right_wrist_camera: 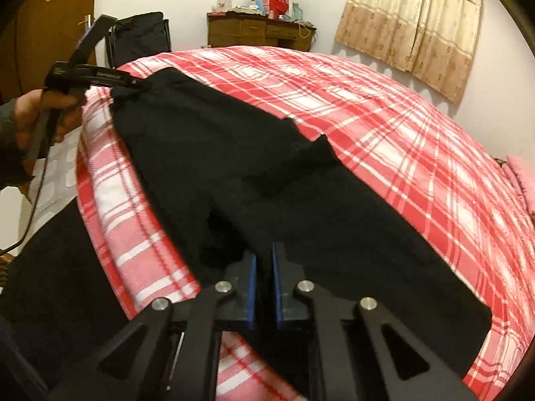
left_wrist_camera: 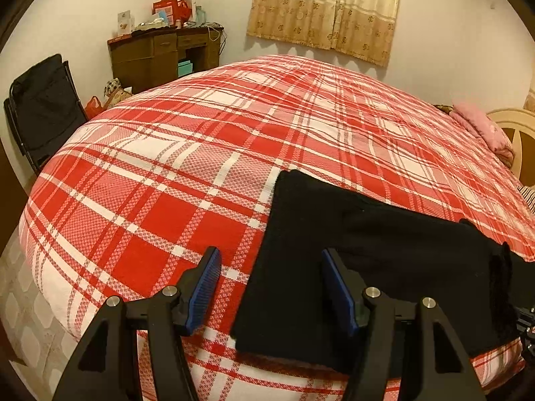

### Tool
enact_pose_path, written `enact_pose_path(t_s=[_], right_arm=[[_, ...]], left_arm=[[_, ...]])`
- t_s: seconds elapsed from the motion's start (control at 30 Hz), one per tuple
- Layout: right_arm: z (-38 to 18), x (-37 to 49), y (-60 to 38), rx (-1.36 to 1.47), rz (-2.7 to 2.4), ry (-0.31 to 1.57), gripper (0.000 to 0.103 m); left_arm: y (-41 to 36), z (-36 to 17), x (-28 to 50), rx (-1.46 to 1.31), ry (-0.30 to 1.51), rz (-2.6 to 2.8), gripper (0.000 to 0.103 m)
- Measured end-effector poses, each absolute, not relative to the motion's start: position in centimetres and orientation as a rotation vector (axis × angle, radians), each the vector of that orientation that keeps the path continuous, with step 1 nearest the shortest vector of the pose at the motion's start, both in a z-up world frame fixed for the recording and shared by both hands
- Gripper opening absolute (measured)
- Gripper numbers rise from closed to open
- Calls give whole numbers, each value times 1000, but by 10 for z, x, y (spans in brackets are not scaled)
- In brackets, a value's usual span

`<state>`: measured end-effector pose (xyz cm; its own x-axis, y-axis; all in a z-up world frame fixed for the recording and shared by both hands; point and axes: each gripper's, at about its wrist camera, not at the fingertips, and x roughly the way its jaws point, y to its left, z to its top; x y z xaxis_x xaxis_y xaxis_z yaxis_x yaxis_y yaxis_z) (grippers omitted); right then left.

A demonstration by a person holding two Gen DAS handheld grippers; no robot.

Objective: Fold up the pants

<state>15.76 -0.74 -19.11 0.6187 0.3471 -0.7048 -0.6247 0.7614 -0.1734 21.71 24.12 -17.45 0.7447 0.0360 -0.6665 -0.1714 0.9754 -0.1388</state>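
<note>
Black pants (right_wrist_camera: 254,173) lie along the near edge of a bed with a red and white plaid cover (right_wrist_camera: 384,107). In the left wrist view the pants (left_wrist_camera: 351,254) lie at lower right. My left gripper (left_wrist_camera: 271,260) is open, its blue pads apart, over the pants' left edge. In the right wrist view the left gripper (right_wrist_camera: 110,80) shows at the pants' far end, held by a hand. My right gripper (right_wrist_camera: 264,260) has its blue pads close together on dark pants fabric at the near end.
A wooden desk (left_wrist_camera: 160,56) with boxes stands against the far wall. A black folding chair (left_wrist_camera: 43,110) stands at the left. A beige curtain (left_wrist_camera: 327,6) hangs behind the bed. Pink bedding (left_wrist_camera: 485,127) and a headboard are at the right. A door (right_wrist_camera: 50,16) is at far left.
</note>
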Motion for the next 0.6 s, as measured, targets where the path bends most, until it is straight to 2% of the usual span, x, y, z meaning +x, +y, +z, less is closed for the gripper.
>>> enact_pose_path(t_s=[0.13,0.17,0.2,0.27,0.5,0.6], right_arm=[[-207,159,2,-495,557,708,12],[-208,157,2,-503,543,681,17],[-206,154,4,-513,536,666,43],[-204,150,4,-545,525,676,81],[-183,123,-26,-436,574,654,81],[-181,130,-37,-371,571,667,81]], left_arm=[[236,-172,218,-168,711,117,63],[235,-171,217,-164,703,114,63],[234,-170,216,-158,698,110,63],[234,-169,217,-133,701,130,63],[248,-174,224,-183,715,127,64],[247,-175,229,-196,717,108,67]])
